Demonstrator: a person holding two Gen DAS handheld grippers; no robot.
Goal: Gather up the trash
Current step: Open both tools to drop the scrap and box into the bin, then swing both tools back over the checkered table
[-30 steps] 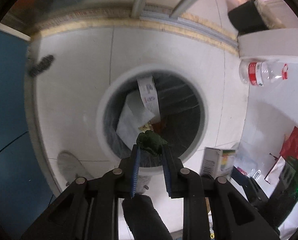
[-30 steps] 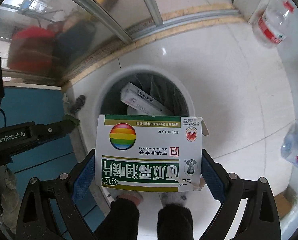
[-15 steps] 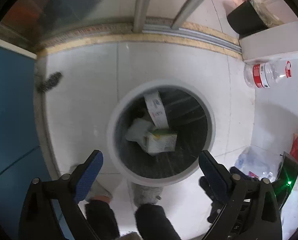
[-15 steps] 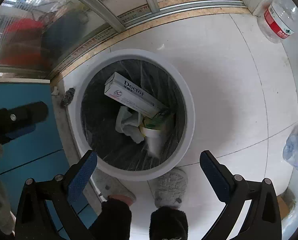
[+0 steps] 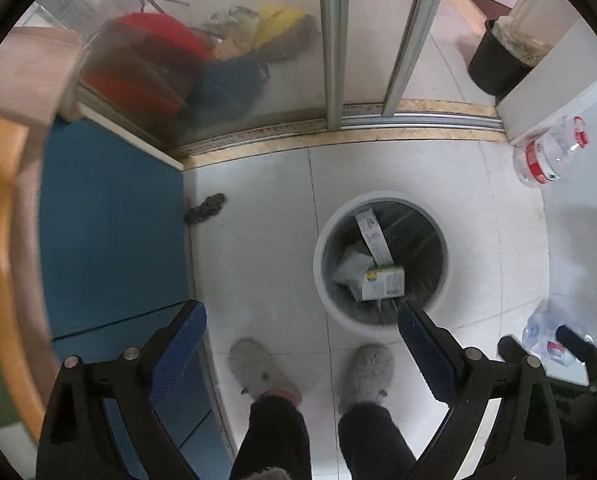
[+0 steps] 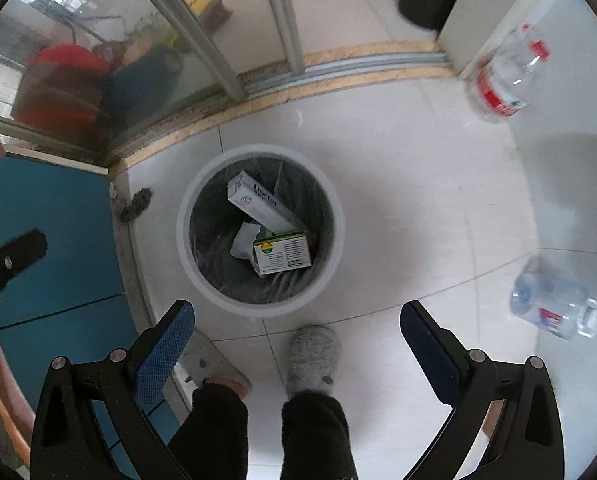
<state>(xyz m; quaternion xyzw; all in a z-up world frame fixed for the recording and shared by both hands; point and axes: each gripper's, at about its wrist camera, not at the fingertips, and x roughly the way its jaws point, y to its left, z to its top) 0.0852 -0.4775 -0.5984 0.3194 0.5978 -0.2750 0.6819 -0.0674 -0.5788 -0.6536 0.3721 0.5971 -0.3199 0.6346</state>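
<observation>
Both grippers hang above a tiled floor (image 6: 398,184), looking straight down, and each holds nothing. The left gripper (image 5: 302,320) has its blue-padded fingers (image 5: 178,344) spread wide apart, and the right gripper (image 6: 296,320) is spread just as wide. Below them stands a round white bin (image 6: 260,308) with a dark liner. Inside it lies a green-and-white box (image 6: 284,256) with a rainbow circle, resting label up toward the near side of the bin. A long white carton (image 6: 258,204) leans against the far wall of the bin, its lower end touching the box, and a crumpled white wrapper (image 6: 244,240) sits just beside the box on the left. In the left view the same bin (image 5: 378,200) lies right of centre, with the box (image 5: 382,282) near the right finger's tip. The person's two grey slippers (image 6: 312,356) stand on the floor just in front of the bin. A clear bottle with a red label (image 6: 502,84) lies on a white surface to the upper right, and a second clear bottle (image 6: 550,304) lies to the lower right, well apart from the bin. A blue cabinet (image 6: 50,248) stands at the left, and a small dark clump (image 6: 136,204) lies on the floor between it and the bin. A black bin (image 5: 498,60) stands beyond the door track at the far right.
</observation>
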